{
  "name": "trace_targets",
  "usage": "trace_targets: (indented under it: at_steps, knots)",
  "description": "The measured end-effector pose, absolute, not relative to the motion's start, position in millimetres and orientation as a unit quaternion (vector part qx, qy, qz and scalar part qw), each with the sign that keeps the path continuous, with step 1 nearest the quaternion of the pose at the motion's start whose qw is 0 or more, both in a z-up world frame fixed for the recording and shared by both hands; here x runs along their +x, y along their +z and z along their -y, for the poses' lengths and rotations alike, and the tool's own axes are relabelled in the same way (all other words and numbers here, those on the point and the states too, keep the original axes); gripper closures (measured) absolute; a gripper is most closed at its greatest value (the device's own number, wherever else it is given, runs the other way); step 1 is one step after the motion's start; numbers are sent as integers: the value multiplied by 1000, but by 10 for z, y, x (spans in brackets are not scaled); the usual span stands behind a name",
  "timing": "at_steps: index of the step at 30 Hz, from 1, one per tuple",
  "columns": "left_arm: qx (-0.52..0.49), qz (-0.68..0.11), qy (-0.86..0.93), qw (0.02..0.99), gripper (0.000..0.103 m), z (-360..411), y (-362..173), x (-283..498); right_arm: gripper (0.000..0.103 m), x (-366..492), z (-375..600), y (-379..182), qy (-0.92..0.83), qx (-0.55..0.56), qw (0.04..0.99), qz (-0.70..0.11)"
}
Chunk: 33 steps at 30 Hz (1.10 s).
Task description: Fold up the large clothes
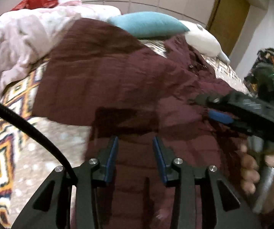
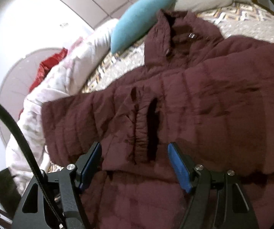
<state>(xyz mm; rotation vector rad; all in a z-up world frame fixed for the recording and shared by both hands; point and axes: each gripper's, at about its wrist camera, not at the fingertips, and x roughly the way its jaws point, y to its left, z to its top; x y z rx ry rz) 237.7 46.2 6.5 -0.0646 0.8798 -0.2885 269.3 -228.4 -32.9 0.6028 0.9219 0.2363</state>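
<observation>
Far left in the left wrist view: pale pink quilt [image 1: 22,36] heaped on the patterned bedspread [image 1: 1,148], red fabric [image 1: 35,2] behind it. Centre: maroon puffer jacket [image 1: 118,72] spread across the bed, collar end up toward the teal pillow [image 1: 146,25] and white pillow [image 1: 203,42].

Left gripper [image 1: 135,145] hovers over the jacket's lower part, jaws partly apart, blue pads clear of the cloth, nothing between them. Released.

Right of it in the same view: right gripper [image 1: 219,112] low over the jacket, person's hand [image 1: 255,173] on its handle. Blurred there, so contact with the fabric is hard to call, probably just above it.

Right wrist view, left to right: quilt, teal pillow, then the jacket with a sleeve laid across the body, dark pocket slit [image 2: 153,129] dead ahead. Right gripper [image 2: 135,152] stands wide apart, pads either side of that slit region, not pinching anything. Released too.

Step in hand, as judged: re-gripping for the next fold. To do it well, each gripper should bite a full thickness of the padded hem or side edge, not just the outer shell, since slick quilted fabric slips. Grab the two points on the same edge, well apart, lift together, keep the sleeve tucked inside as the panel goes over. Avoid snagging the bedspread underneath.
</observation>
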Motion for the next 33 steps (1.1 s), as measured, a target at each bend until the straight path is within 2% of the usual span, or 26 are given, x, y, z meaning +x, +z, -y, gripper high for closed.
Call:
trace_targets:
  at_steps: [3,5,6,8,11,18,24,31,33]
  knots:
    - [-23,-406,-104,907,64,-724,146,2379,30,2821,2131,-434,107,267,841,-458]
    - [-18,-392,-79,916,60,-922,203,2370,55,2867,2029,-411,107,244,843,-466]
    - [-18,-388,-69,919,57,-983,225,2389,79,2876,2012,-383,117,245,840,-469]
    - [-23,-382,-48,923,57,-1095,273,2447,79,2850,2068,-272,135,265,836,-461]
    - [-32,-376,-25,926,57,-1222,337,2537,80,2752,2214,101,123,233,862,-433]
    - [-52,-395,-21,917,56,-1041,351,2929,80,2483,2974,639,61,207,888,-407]
    - [-19,-408,-34,912,56,-592,230,3136,80,2382,3591,515,-23,197,882,-426]
    - [57,-417,-15,907,56,-197,-129,3324,80,2410,3935,24,-47,220,859,-460]
    - [53,-415,-8,908,50,-213,-189,3356,80,2418,3910,-99,-49,220,855,-468]
